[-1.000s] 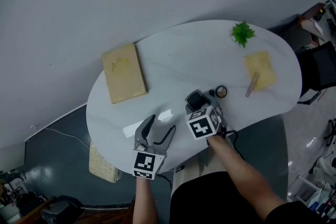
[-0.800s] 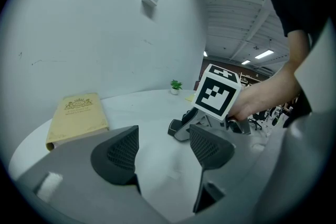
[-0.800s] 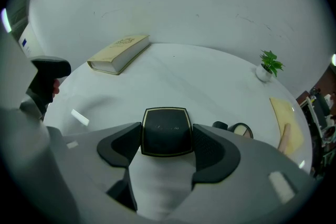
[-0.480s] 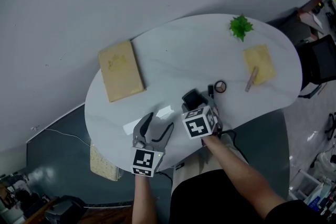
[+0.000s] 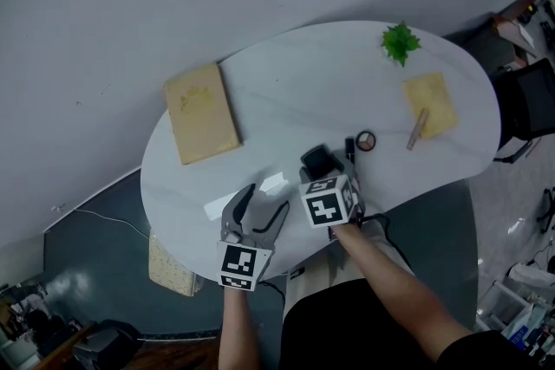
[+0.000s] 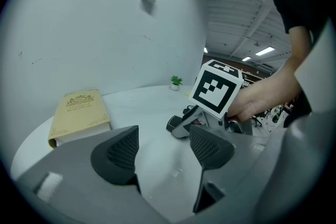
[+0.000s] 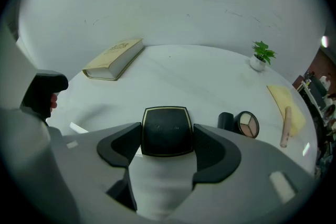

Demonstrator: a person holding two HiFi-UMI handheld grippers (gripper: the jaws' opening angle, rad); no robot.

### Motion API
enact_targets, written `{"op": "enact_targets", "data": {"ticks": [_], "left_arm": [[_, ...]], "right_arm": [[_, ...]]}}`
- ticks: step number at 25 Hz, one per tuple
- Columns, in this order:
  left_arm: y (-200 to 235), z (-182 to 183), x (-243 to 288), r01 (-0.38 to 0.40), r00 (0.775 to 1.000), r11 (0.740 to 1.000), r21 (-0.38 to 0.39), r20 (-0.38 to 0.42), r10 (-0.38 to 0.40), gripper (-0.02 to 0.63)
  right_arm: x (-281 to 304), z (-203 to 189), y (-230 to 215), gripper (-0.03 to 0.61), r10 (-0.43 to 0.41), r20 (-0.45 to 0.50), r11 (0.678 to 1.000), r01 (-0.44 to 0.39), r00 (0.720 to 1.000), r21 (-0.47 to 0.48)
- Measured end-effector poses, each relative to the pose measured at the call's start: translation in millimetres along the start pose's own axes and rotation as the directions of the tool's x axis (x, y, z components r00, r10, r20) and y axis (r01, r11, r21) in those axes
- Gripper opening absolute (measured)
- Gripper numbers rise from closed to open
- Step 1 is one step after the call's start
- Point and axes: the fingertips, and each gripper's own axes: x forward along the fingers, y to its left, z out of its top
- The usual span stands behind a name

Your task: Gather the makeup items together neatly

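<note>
A black square compact [image 7: 167, 131] with a thin gold rim sits between the jaws of my right gripper [image 7: 167, 140], both pads pressed on its sides. In the head view this compact [image 5: 319, 160] is near the table's front edge, ahead of the right gripper's marker cube [image 5: 328, 202]. To its right lie a black tube [image 7: 226, 120] and a round eyeshadow palette [image 7: 248, 124], close together. My left gripper [image 5: 254, 219] hovers at the front edge, left of the right one. Its jaws stand open with nothing between them [image 6: 165, 147].
The table [image 5: 286, 95] is white and oval. A yellow book [image 5: 201, 113] lies at its left. At the right are a yellow cloth [image 5: 431, 104] with a thin stick [image 5: 416, 130] on it, and a small potted plant [image 5: 399, 42]. A white paper strip [image 5: 245, 192] lies by the left gripper.
The right gripper has rolled slightly with the compact still in its jaws. The left gripper has stayed where it was, open.
</note>
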Motion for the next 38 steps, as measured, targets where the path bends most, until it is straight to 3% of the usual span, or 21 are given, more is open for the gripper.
{"op": "enact_targets", "data": {"ticks": [12,24,34,38], "left_arm": [[-6,-2,-1,-0.014,1.0,1.0,-0.003,0.002,0.014,0.299],[-48,18,16,0.012,1.0,1.0,0.013,0.022,-0.013,0.299],[-95,39,60,-0.056,0.998,0.998,-0.039,0.014,0.057,0.299],[-112,45,79,-0.094,0.995,0.994,-0.06,0.013,0.095,0.299]], "right_arm": [[-13,6,-1,0.319,0.021,0.057,1.0,-0.02,0.998,-0.025],[-77,17,-37,0.318,0.059,0.145,0.986,-0.035,0.988,-0.164],[-132,25,-89,0.316,0.215,0.23,0.926,-0.123,0.949,-0.356],[-153,27,-105,0.316,0.312,0.25,0.889,-0.189,0.917,-0.416]]}}
